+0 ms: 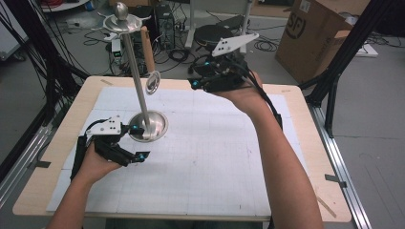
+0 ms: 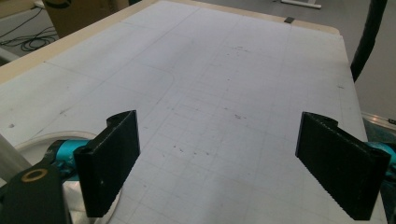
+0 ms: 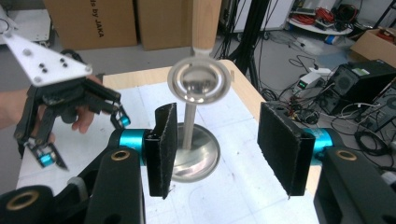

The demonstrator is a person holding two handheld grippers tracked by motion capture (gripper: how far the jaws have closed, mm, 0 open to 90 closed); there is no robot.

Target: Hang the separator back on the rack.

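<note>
I hold the left hand-held gripper (image 1: 135,143) wide beside the metal stand (image 1: 148,125); right hand-held gripper (image 1: 198,78) wide, empty. I should brace the base first.

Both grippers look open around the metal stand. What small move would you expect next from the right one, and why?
Probably the right gripper eases forward toward the stand's small hanging dish: its jaws are open, empty and aimed at it, while the open left gripper sits beside the stand base.
</note>
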